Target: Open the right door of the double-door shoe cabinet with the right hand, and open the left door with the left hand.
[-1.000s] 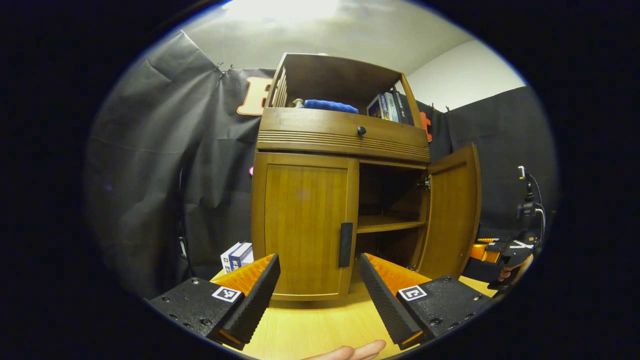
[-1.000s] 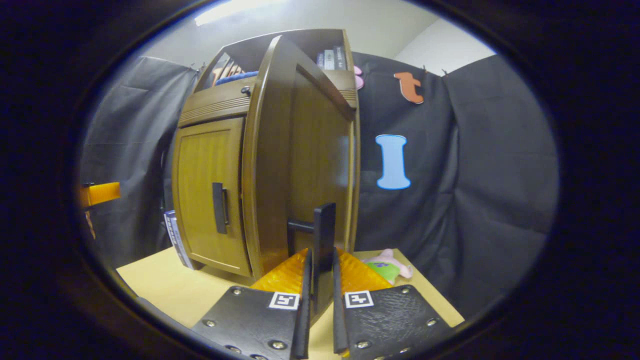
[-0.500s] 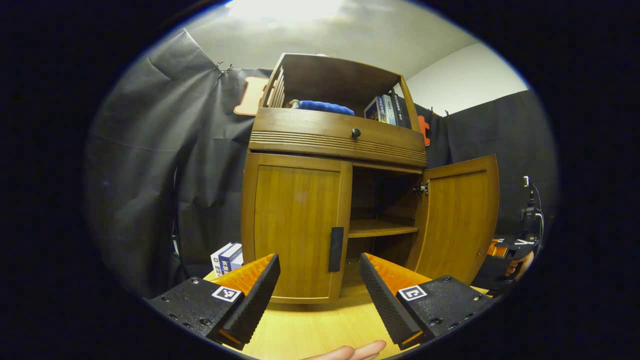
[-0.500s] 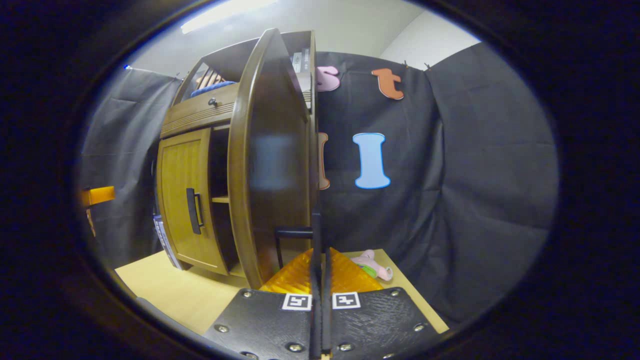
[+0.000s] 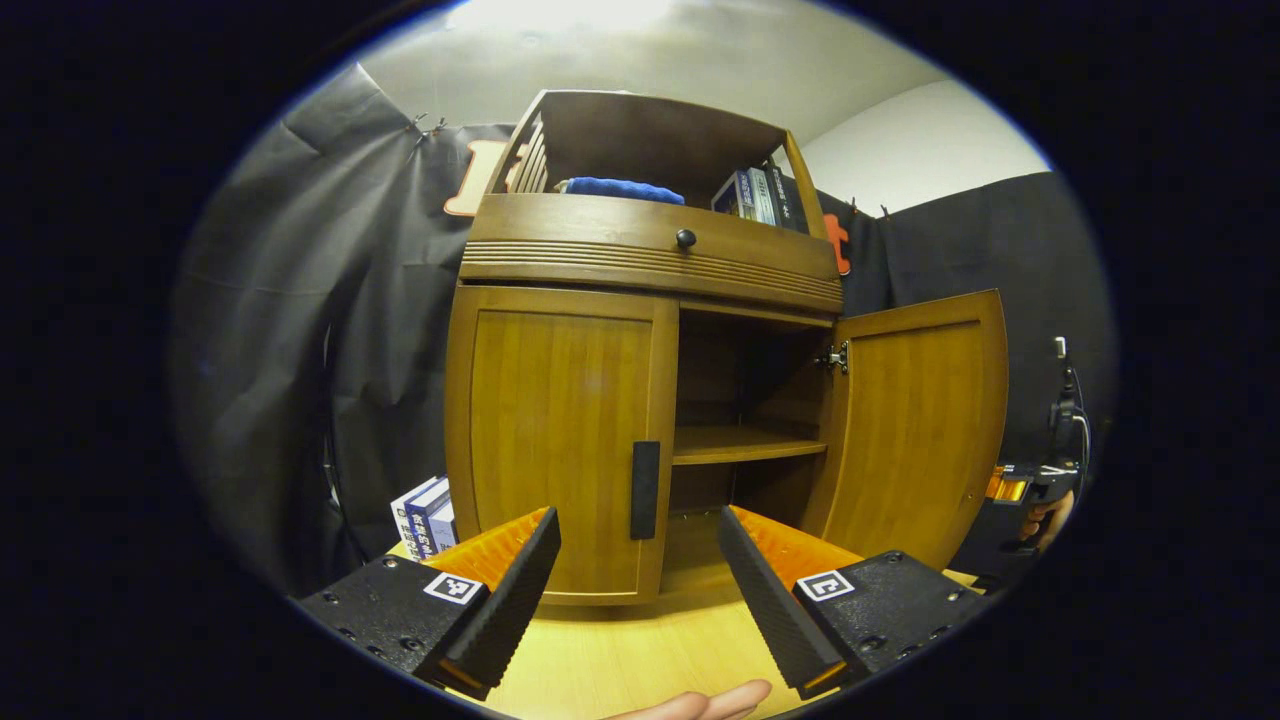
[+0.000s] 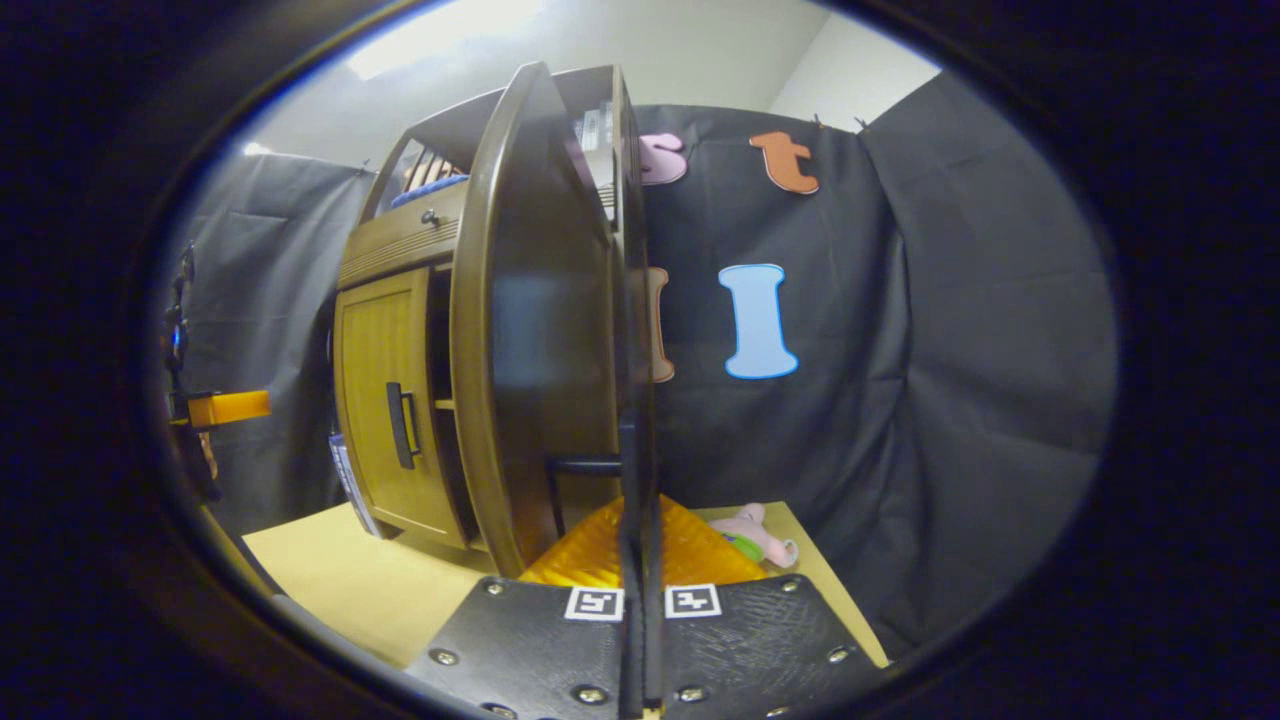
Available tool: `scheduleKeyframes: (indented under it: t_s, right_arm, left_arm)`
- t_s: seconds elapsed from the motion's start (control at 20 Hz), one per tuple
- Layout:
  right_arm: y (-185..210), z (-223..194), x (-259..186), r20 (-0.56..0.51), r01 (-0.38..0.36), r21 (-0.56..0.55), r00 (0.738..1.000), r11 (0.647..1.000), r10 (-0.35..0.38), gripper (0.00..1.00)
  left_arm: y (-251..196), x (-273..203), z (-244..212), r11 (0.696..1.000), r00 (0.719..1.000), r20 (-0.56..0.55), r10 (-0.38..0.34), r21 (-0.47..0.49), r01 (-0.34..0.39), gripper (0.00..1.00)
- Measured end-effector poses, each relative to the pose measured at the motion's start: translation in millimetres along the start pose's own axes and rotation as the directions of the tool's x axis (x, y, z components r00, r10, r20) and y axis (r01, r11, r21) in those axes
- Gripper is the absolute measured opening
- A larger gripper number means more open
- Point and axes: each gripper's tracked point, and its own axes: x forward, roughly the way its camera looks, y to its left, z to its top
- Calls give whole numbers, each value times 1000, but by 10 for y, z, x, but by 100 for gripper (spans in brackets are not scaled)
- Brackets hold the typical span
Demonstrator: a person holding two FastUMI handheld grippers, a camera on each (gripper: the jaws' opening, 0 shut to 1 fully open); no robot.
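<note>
The shoe cabinet (image 5: 640, 400) stood on the tabletop (image 5: 640, 650). Its right door (image 5: 915, 430) stood swung wide, the shelf (image 5: 745, 445) inside exposed; its left door (image 5: 560, 440) sat flush and closed. My right gripper (image 6: 640, 540) was clamped on the right door's handle (image 6: 628, 470), fingers pressed together around the bar. My left gripper (image 5: 640, 590) hung with fingers apart just short of the left door's handle (image 5: 645, 490), touching nothing. I judged the right-door step nearly complete. The next move called for advancing the left fingers astride that handle, closing, then pulling outward on the hinge arc.
</note>
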Motion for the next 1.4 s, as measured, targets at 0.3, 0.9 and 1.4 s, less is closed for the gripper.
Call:
scheduleKeyframes:
  t_s: [0.3, 0.9, 1.4]
  right_arm:
    - [-164, 220, -359, 106, 63, -36, 993, 997, -59, 36]
    - [-31, 700, -1071, 228, 230, 52, 945, 972, -236, 99]
    - [257, 907, -1334, 219, 261, 121, 934, 958, -282, 99]
  left_arm:
    - [94, 261, -147, 999, 999, -24, 27, -24, -28, 97]
    - [56, 1166, -140, 1000, 1000, -19, 1, -19, -2, 97]
    - [-142, 1982, -479, 998, 996, -84, -36, -49, 32, 97]
